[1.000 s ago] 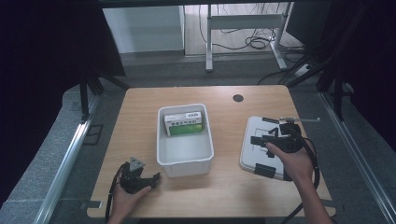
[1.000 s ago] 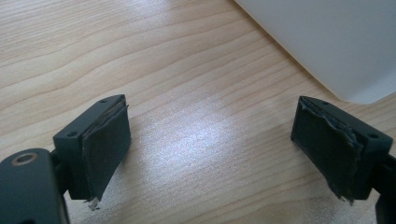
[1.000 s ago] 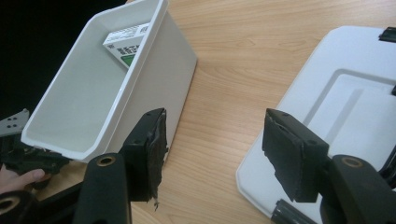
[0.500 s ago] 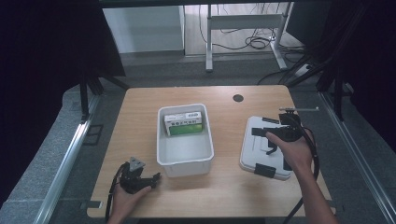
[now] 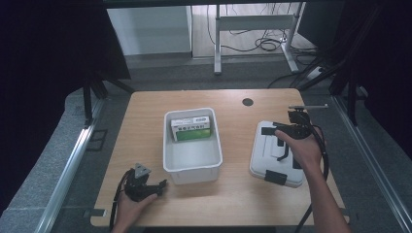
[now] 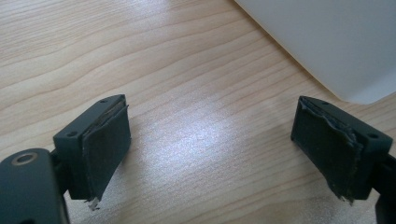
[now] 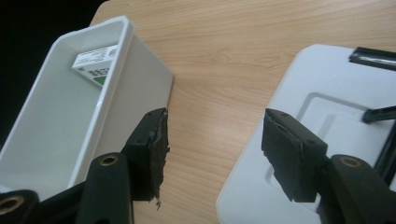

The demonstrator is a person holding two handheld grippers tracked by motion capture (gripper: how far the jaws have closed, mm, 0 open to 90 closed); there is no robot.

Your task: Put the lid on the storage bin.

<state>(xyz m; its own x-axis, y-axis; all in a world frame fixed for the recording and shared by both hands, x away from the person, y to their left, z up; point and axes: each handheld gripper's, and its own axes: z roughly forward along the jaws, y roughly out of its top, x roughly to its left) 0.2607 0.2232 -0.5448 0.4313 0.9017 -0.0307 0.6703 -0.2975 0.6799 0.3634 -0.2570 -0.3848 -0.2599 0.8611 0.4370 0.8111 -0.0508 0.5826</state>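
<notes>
Table (image 5: 145,121): pale wood top, far corners rounded, near edge cut off at the bottom of the high view; a small dark round mark (image 5: 248,102) lies beyond the right gripper. White bin (image 5: 192,167): open-topped, rectangular, between the two grippers; in the right gripper view it stands off the left jaw, its near end cut off by the frame; in the left gripper view only one rounded lower corner (image 6: 355,65) enters, ahead of the right jaw. Contents: one green-and-white carton (image 5: 191,129) lying against the far wall, printing too small to read; rest of the bin floor bare. White lid (image 5: 272,150): flat, with black clips and a black handle, lying on the table directly under the right gripper and partly hidden by the hand; its far edge is cut off in the right gripper view, where it (image 7: 327,84) lies beneath and ahead of the right jaw. Right gripper (image 5: 291,127): held above the lid's far end, jaws spread wide, nothing between them. Left gripper (image 5: 154,186): low at the table's near edge, just off the bin's near left corner, jaws wide apart over bare wood, gripping nothing.
</notes>
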